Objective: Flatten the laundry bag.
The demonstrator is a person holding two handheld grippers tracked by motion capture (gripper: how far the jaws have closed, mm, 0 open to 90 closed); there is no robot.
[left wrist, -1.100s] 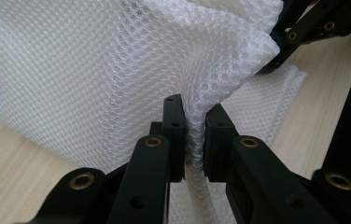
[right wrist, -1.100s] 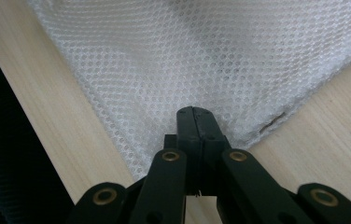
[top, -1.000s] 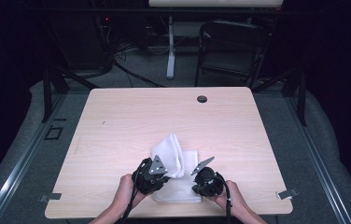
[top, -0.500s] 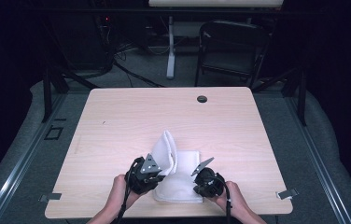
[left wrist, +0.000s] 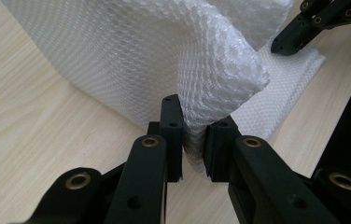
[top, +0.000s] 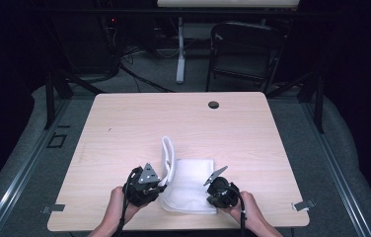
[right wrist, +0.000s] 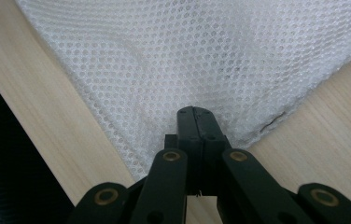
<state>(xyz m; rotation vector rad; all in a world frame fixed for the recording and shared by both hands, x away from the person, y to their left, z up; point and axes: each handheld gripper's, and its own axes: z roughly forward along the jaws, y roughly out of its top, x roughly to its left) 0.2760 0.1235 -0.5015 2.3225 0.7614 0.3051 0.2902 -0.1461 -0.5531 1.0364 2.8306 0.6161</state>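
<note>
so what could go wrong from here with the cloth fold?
1. The left gripper pinches only a thin bunched edge of the white mesh cloth; that edge could slip out mid-fold.
2. The right gripper is shut at the cloth's corner, near the edge of the table; a tug from the left could drag the whole cloth rather than fold it.
3. The raised flap curls over, so it may land creased.
</note>
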